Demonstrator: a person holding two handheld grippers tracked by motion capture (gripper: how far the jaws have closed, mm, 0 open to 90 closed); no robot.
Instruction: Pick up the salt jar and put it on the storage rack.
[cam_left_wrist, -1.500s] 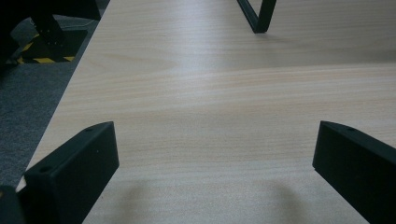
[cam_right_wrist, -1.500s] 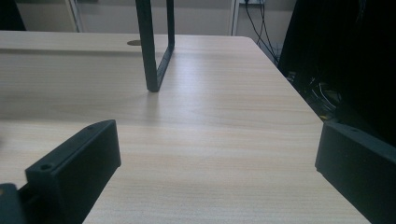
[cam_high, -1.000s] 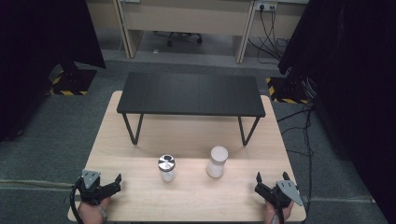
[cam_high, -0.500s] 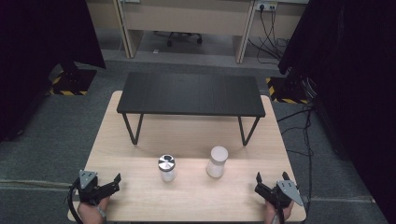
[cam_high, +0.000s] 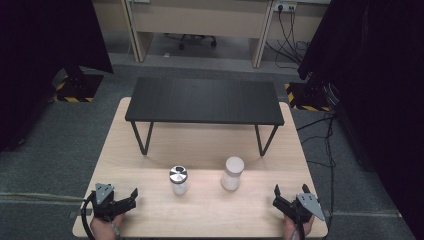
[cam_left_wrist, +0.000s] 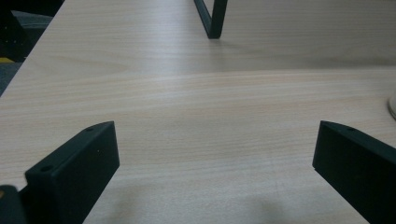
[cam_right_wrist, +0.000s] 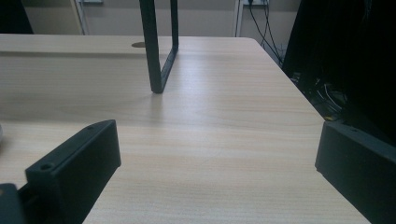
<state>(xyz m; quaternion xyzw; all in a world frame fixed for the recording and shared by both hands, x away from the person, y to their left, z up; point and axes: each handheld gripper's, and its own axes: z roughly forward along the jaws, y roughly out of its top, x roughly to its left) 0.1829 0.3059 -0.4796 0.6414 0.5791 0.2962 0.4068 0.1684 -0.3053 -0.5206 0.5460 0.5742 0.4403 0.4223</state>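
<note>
A glass jar with a metal lid (cam_high: 178, 179) and a white cylindrical container (cam_high: 233, 173) stand upright side by side on the wooden table (cam_high: 210, 210), in front of a low black bench (cam_high: 204, 100). My left gripper (cam_high: 132, 197) rests at the table's near left corner, open, with bare wood between its jaws (cam_left_wrist: 215, 154). My right gripper (cam_high: 290, 190) sits at the near right corner, also open and holding nothing (cam_right_wrist: 217, 154). Both grippers are well apart from the jar and the container.
The bench's thin black legs (cam_right_wrist: 159, 46) stand on the table beyond the grippers; one leg (cam_left_wrist: 212, 18) lies ahead of the left gripper. Dark curtains and cables (cam_high: 320, 125) flank the table's right side. The table's right edge (cam_right_wrist: 299, 88) is close to my right gripper.
</note>
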